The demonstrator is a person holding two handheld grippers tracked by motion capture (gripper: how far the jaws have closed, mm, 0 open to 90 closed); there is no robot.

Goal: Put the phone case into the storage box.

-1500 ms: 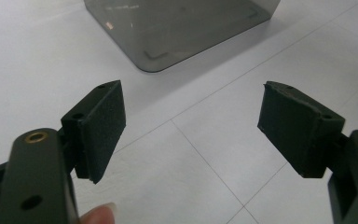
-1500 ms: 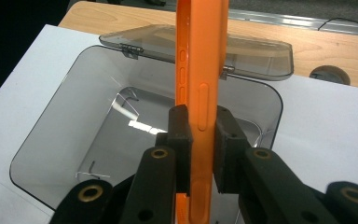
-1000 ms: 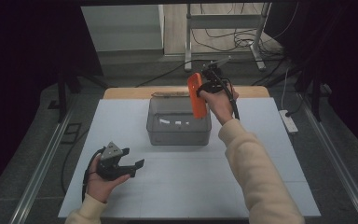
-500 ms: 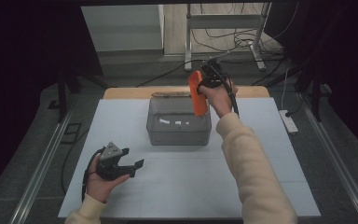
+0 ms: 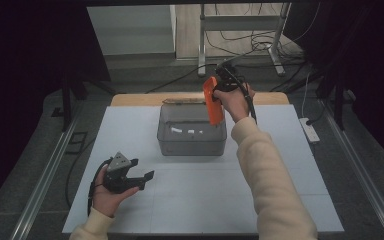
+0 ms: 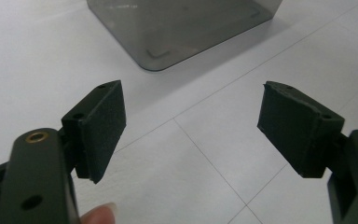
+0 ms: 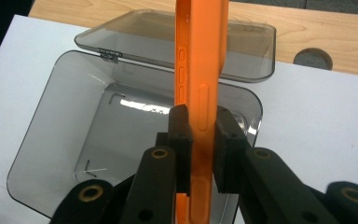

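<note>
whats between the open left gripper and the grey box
Nothing: bare white table top runs from the left gripper up to the grey box in the left gripper view; the high view agrees.

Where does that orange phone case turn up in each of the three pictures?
High view: orange case upper middle, held above the grey box.
Left gripper view: not in it; the box is at top.
Right gripper view: case centre, clamped upright between the jaws.
Shared landmark: the box.

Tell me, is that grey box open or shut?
Open. The box has its lid swung back behind it, and the bare floor inside shows past the orange case.
</note>
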